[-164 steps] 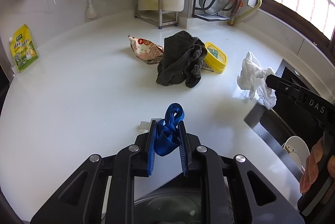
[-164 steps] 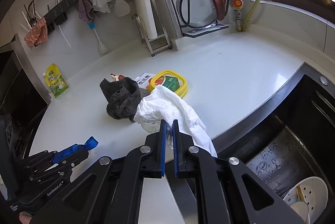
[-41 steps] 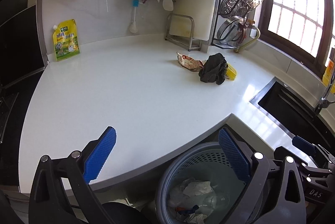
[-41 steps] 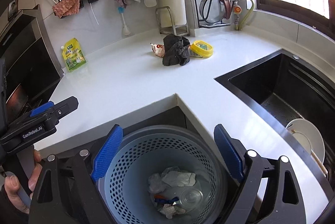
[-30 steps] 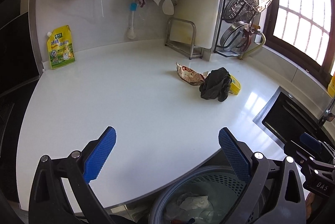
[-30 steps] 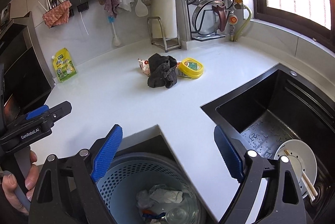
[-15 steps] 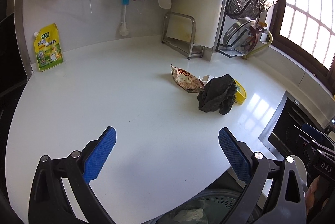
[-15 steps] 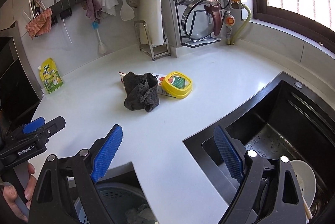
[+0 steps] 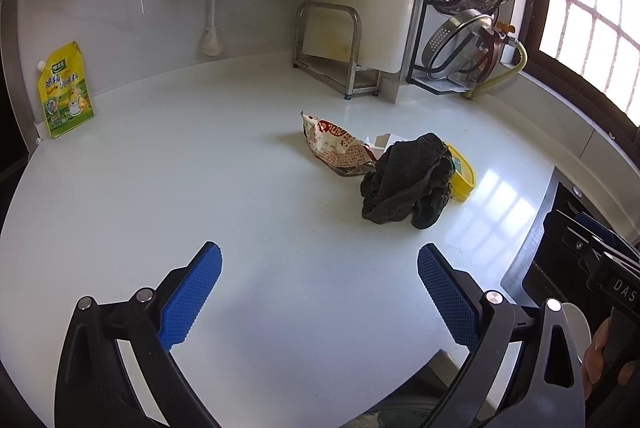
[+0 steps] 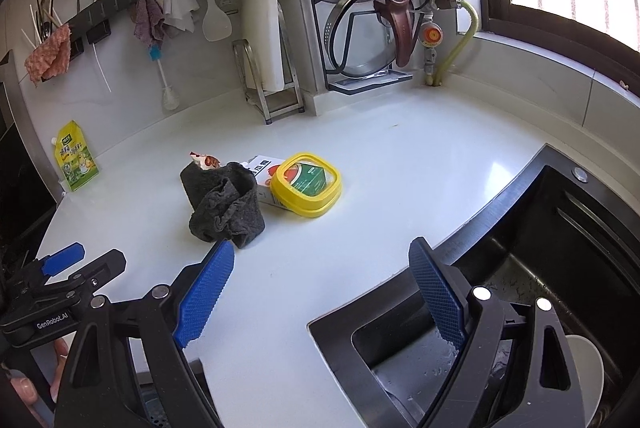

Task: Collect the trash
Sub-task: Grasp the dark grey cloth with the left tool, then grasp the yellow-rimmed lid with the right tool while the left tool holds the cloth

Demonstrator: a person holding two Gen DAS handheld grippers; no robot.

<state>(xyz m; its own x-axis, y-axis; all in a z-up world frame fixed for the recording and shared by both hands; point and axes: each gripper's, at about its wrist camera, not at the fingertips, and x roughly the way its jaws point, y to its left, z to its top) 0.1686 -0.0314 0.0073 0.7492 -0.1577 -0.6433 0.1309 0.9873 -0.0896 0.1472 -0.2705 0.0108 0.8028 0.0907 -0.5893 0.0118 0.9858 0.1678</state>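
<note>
Seasoning pouch (image 9: 66, 90): yellow, upright against the back wall at the countertop's far left.
Left gripper (image 9: 318, 294): jaws spread wide with nothing between them, above bare white countertop (image 9: 160, 180).
Snack wrapper (image 9: 338, 148): crumpled, lying mid-counter, touching the dark cloth's left side.
Dark cloth (image 9: 406, 180): bunched heap, partly covering the wrapper and the yellow container.
Yellow container (image 10: 306, 184): lidded, resting on a flat carton, just right of the cloth.
Right gripper (image 10: 320, 294): released, jaws wide and empty, over the counter edge and black sink (image 10: 560, 248).
Waste basket (image 10: 154, 414): perforated rim barely visible at the bottom edge.
</note>
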